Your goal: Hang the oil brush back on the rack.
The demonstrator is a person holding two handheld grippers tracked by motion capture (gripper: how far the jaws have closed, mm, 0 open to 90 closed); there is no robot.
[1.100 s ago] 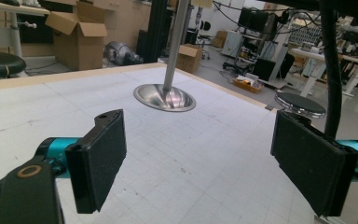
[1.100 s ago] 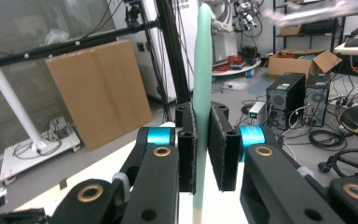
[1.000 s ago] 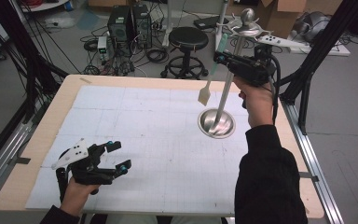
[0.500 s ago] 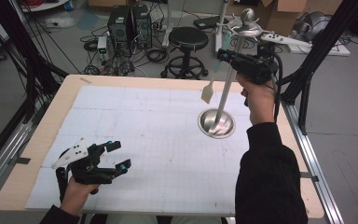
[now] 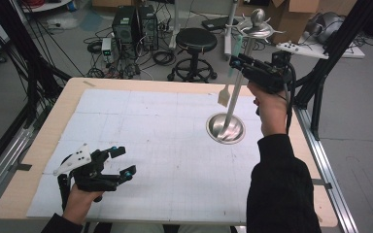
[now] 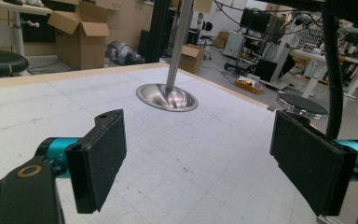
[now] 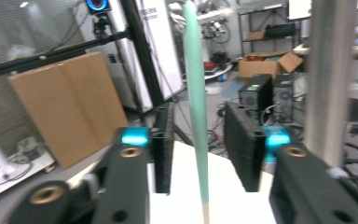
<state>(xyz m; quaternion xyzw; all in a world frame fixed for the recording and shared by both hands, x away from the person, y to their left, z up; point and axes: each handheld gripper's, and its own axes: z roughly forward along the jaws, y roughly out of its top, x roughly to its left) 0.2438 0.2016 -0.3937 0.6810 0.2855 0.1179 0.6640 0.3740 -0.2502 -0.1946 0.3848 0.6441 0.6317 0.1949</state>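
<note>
Steel stand (image 5: 226,127), a round dish base with a tall pole, sits near the right edge of the table (image 5: 39,145). From its top hangs a spatula (image 5: 224,95) with a green handle. The right gripper (image 5: 236,62), raised beside the pole, has its jaws apart around that handle, not closed on it. The left gripper (image 5: 122,161) rests near the front left corner, jaws wide apart, holding nothing
</note>
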